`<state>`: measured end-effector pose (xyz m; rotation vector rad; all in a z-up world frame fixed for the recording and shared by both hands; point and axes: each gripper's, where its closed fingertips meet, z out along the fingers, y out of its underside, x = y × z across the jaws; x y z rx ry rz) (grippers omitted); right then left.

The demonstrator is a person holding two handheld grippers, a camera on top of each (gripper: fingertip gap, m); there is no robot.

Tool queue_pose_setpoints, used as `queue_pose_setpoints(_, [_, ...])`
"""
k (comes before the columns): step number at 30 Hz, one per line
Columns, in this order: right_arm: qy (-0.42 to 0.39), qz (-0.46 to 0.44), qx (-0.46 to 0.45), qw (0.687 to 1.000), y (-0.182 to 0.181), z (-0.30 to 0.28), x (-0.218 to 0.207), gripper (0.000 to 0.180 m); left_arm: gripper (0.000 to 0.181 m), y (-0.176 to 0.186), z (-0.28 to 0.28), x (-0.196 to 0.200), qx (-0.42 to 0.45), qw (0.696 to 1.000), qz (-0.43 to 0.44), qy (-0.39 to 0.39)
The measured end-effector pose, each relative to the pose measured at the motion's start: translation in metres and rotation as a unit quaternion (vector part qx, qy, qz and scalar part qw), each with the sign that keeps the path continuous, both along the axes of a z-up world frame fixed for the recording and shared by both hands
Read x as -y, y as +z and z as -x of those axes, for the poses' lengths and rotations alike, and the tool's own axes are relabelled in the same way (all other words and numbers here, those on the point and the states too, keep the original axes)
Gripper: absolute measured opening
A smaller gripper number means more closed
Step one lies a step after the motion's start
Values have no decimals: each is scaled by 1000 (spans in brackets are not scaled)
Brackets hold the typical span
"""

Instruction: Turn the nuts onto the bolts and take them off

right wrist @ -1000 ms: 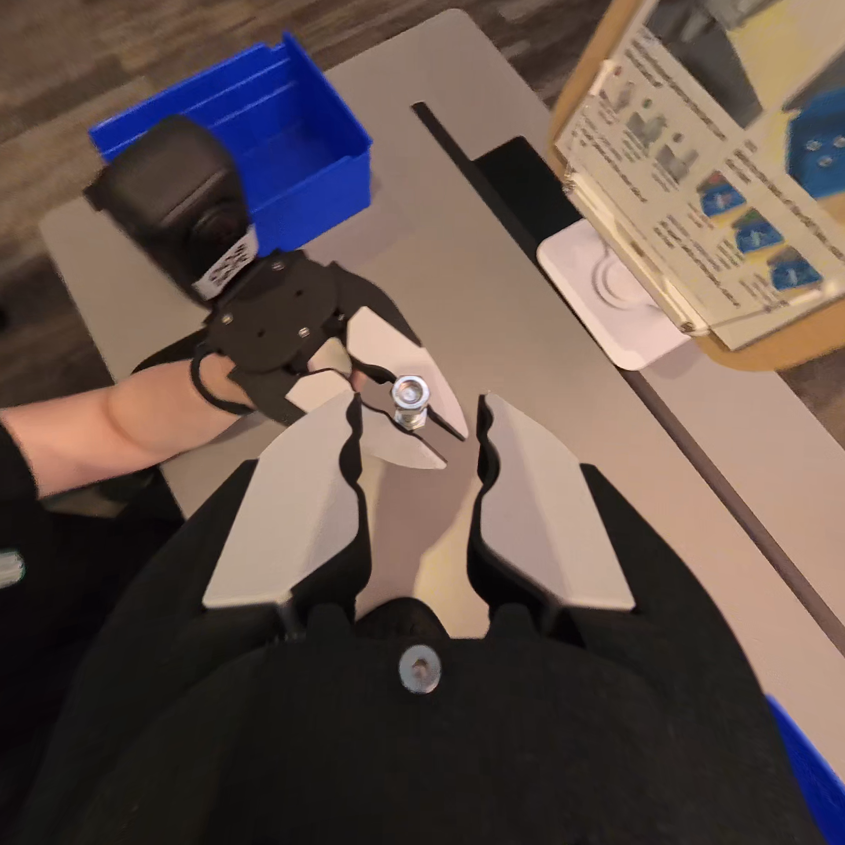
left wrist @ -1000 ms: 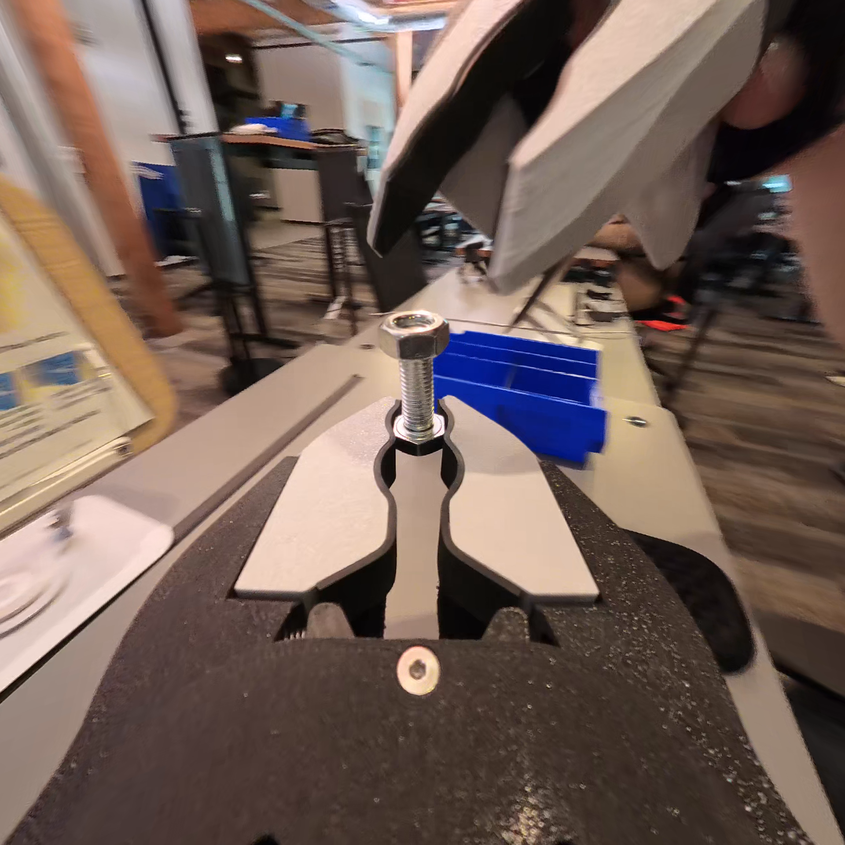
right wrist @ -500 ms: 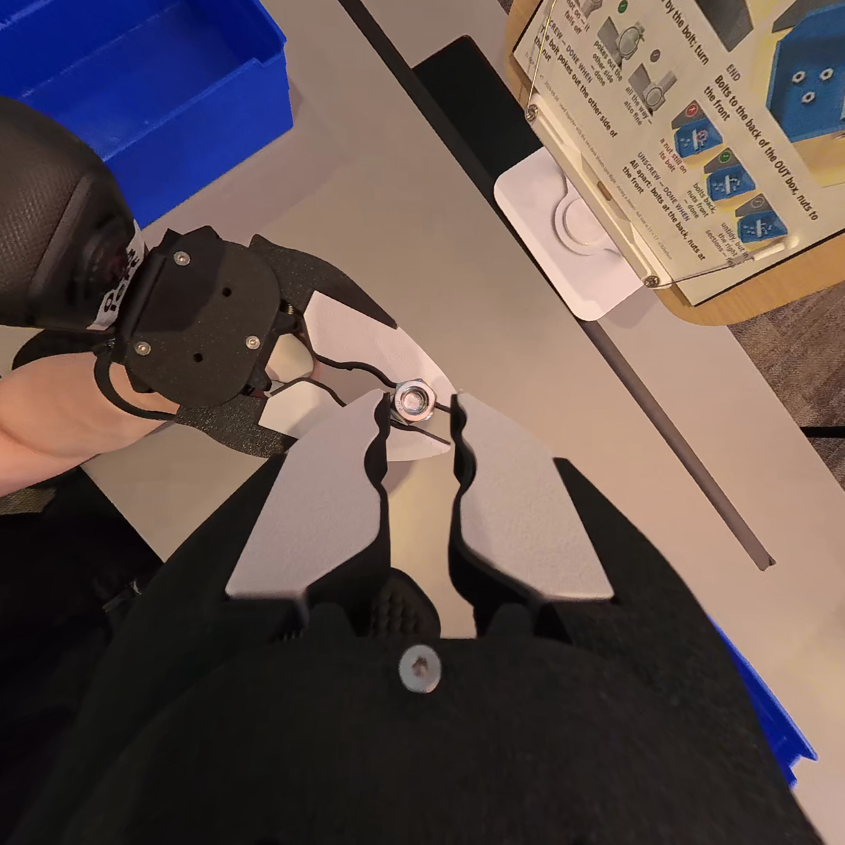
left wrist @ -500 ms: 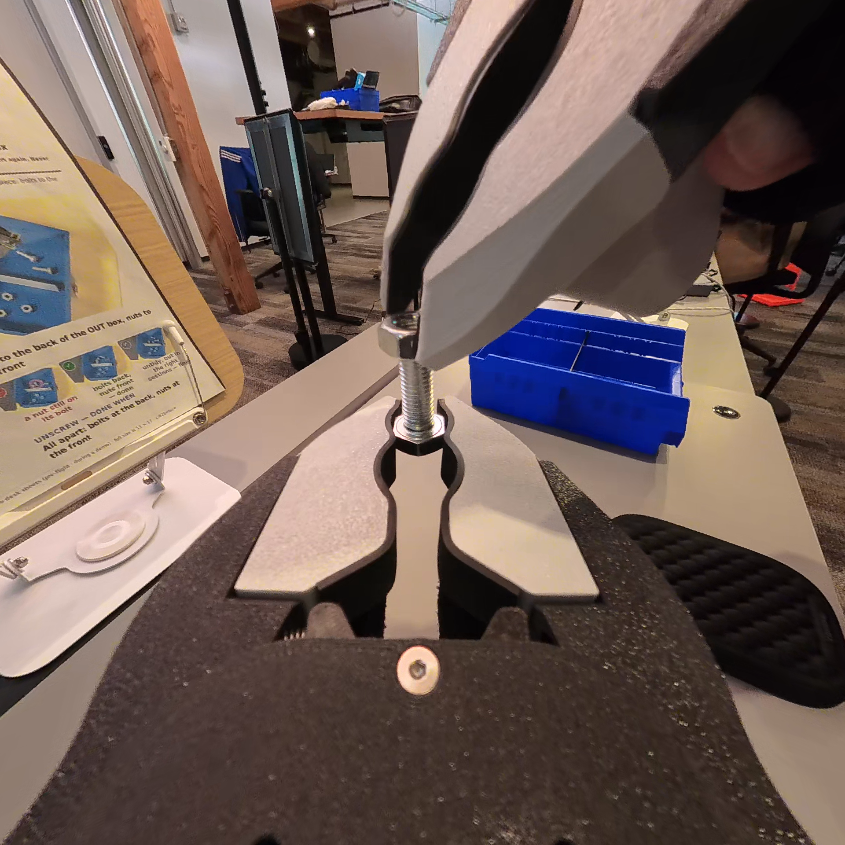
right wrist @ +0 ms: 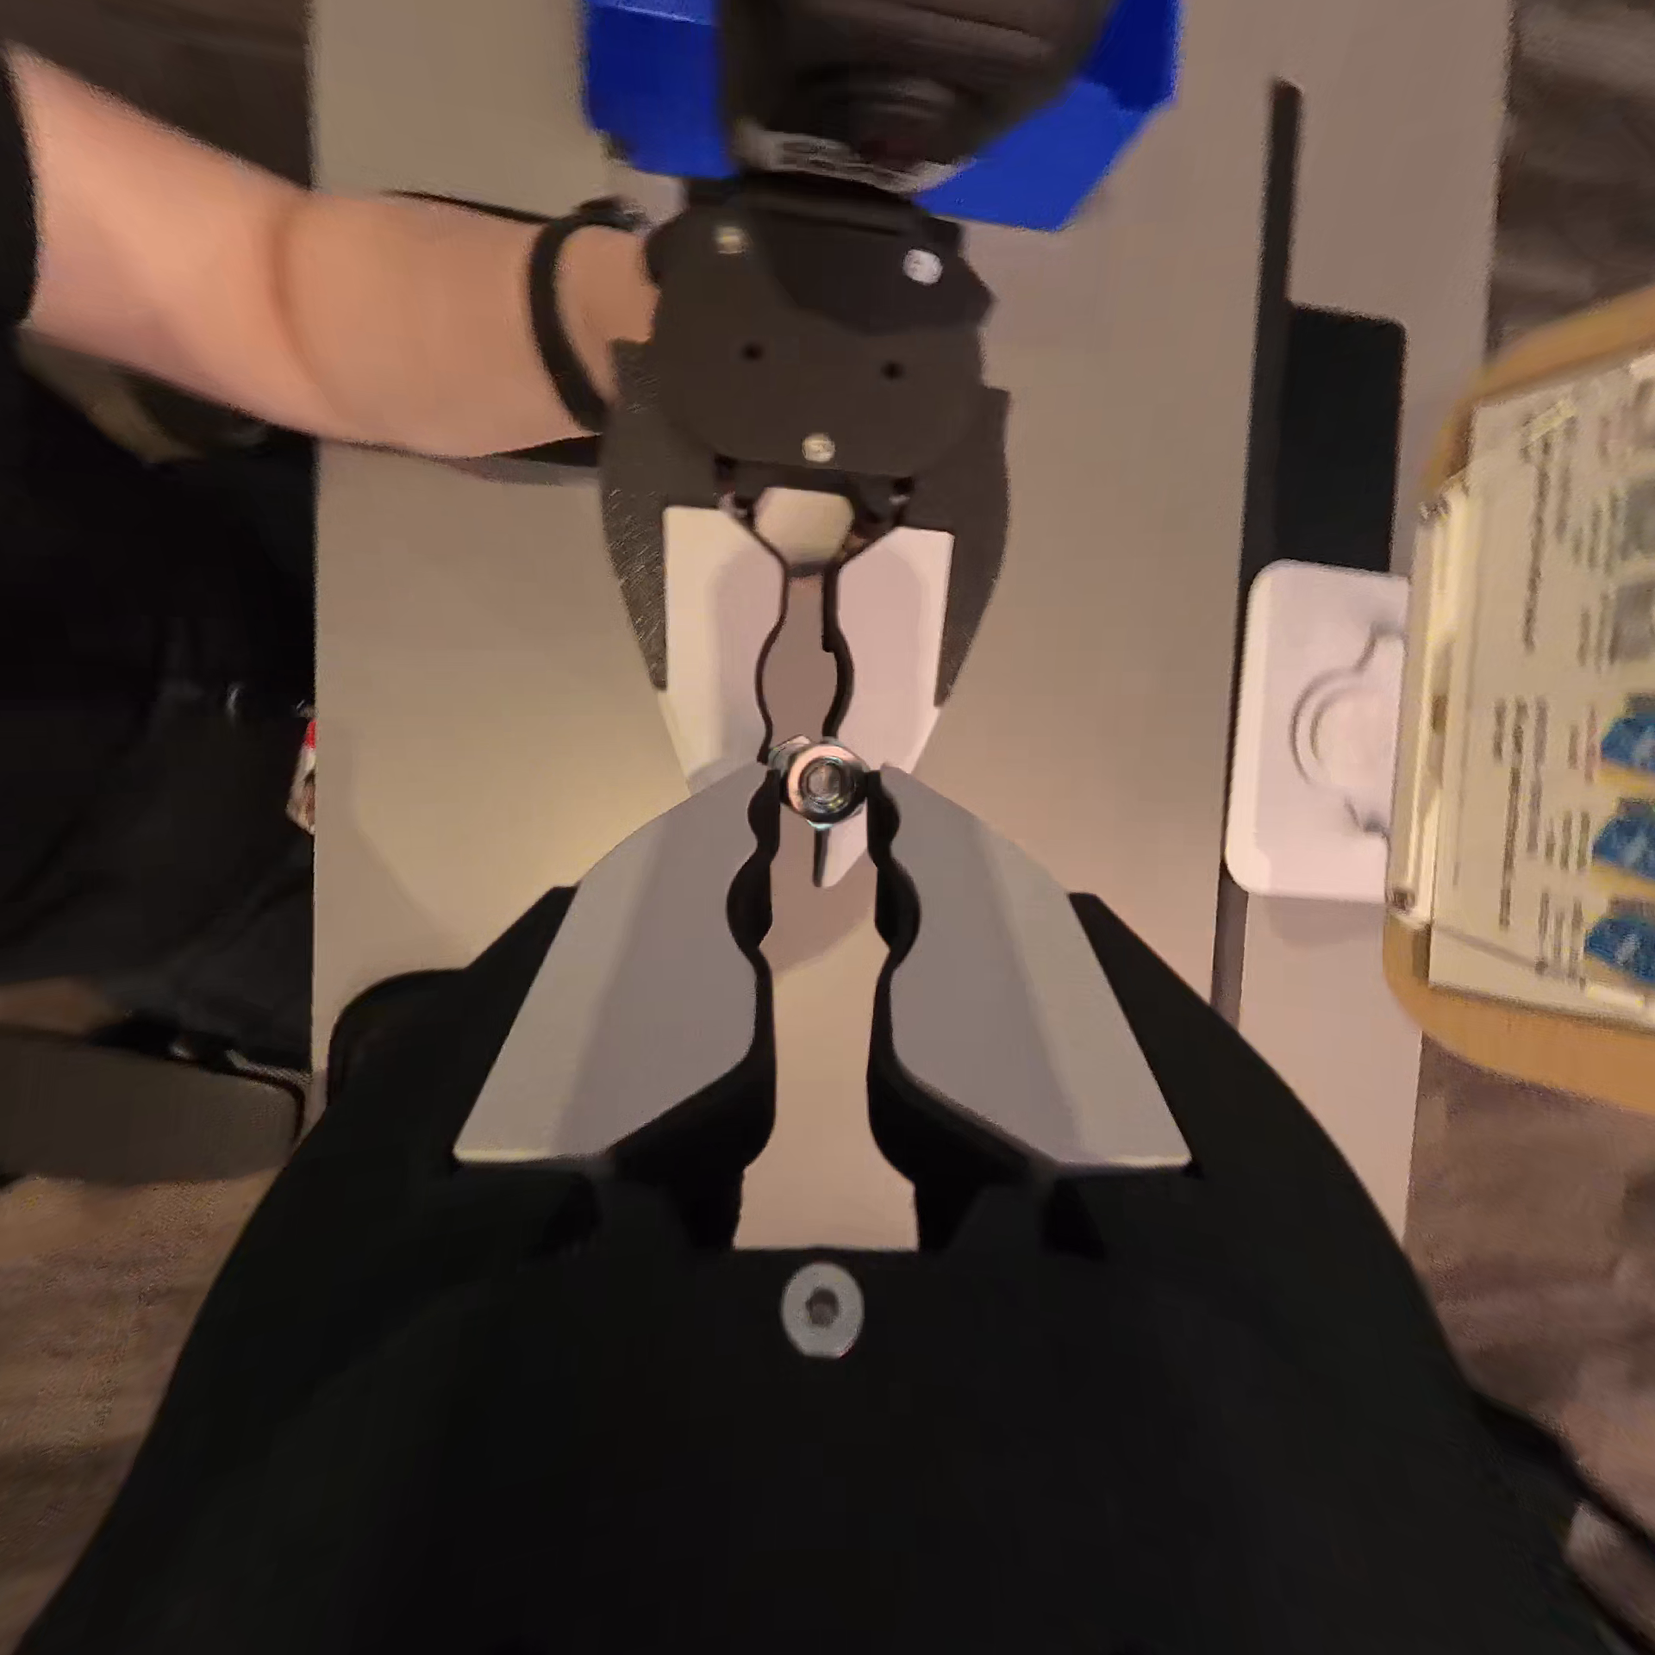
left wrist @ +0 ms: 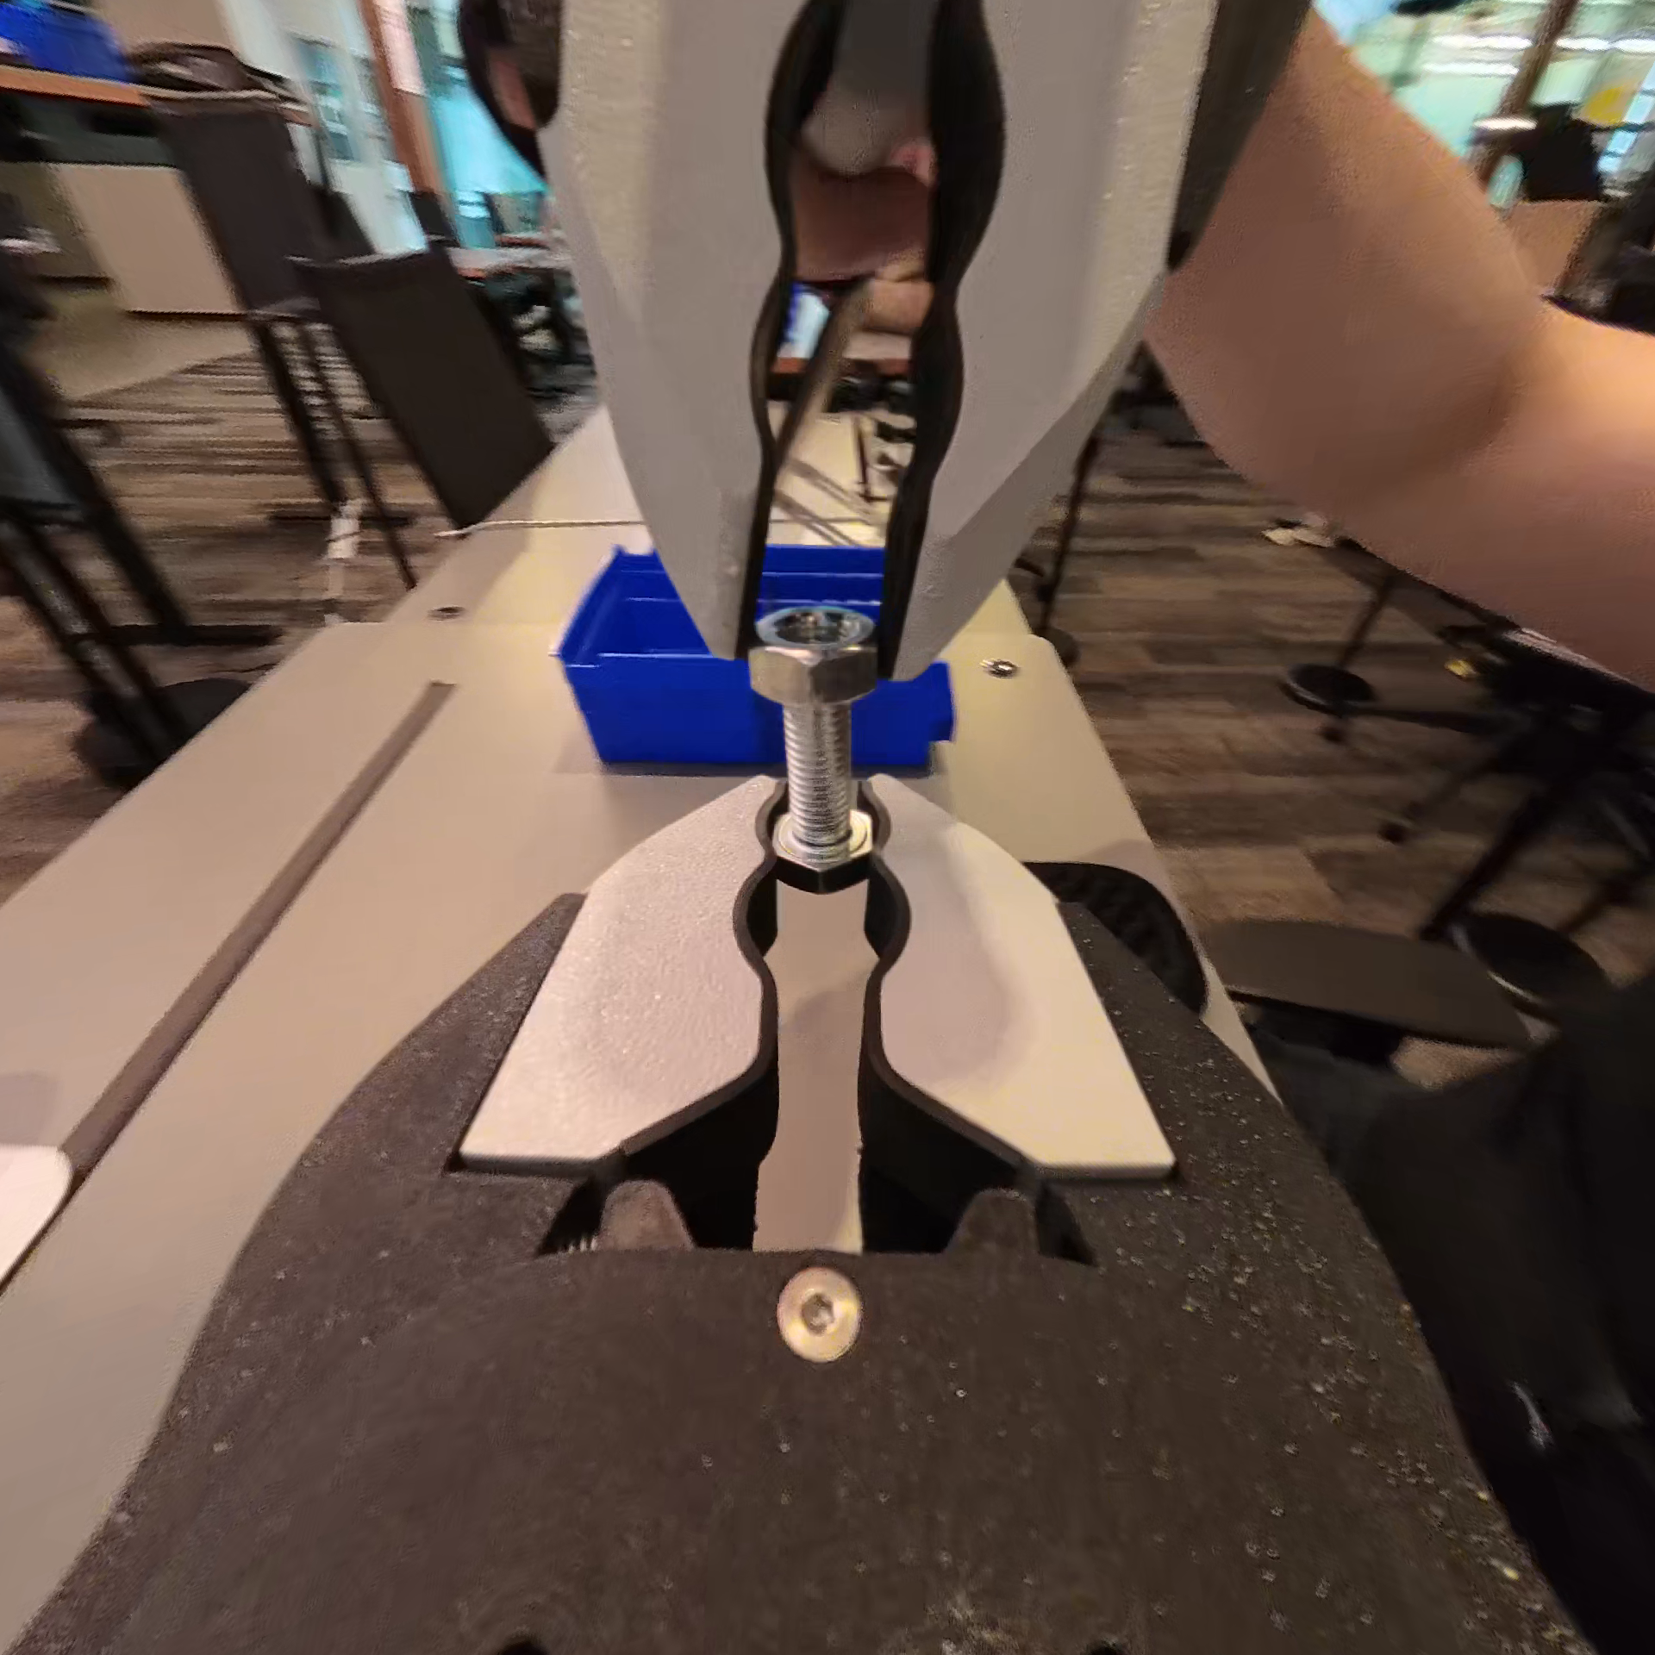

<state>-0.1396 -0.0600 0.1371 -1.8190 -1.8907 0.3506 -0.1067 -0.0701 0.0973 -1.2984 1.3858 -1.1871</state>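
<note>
Left gripper (left wrist: 817,837) jaws are clamping the bolt (left wrist: 815,770) base upright, right gripper (right wrist: 819,788) jaws seemingly pinching the top nut (left wrist: 813,672) from above.

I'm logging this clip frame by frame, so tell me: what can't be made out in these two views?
- Left wrist view: the blue bin's inside, hidden by the right gripper and bolt.
- Right wrist view: the bolt's thread, seen end-on under the nut; instruction sheet blurred, cut by the edge.
- Either view: which way the nut turns.
</note>
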Motion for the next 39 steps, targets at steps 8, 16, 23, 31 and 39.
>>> queue_pose_setpoints(8, [109, -13, -7, 994, -6, -7, 26, 18, 14, -5, -3, 34, -2, 992, 41, -118])
queue_pose_setpoints(16, [143, -26, -20, 989, -3, -1, 37, 18, 14, 0, 5, 48, 18, 982, 56, -179])
queue_pose_setpoints(23, [99, -35, -10, 994, -5, -3, 26, 34, 14, 0, 1, 38, 20, 989, 44, -141])
queue_pose_setpoints(31, [-206, 1, -120, 971, 29, -4, -30, 53, 14, 7, -2, -32, 31, 994, -17, 106])
queue_pose_setpoints(39, [-341, 50, -103, 933, 13, -6, -48, 42, 14, 5, 9, -74, 20, 959, -50, 279])
